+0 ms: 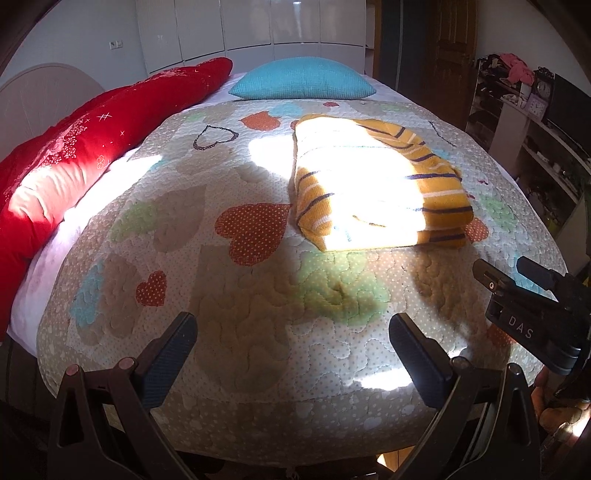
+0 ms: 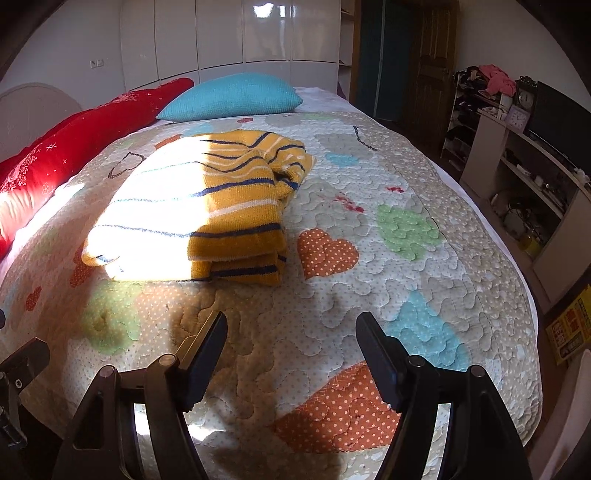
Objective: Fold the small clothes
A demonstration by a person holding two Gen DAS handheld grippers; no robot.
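A yellow knit garment with dark and white stripes lies folded in a thick rectangle on the quilted bed cover, half in bright sunlight. In the right wrist view the same folded garment sits left of centre. My left gripper hovers open over the cover's near part, well short of the garment, nothing between its fingers. My right gripper is open too, empty, below and right of the garment's near edge. The right gripper also shows at the right edge of the left wrist view.
A turquoise pillow and a long red bolster lie at the bed's far side and left. Shelves with clutter and a clock stand along the right wall. White wardrobe doors are behind the bed.
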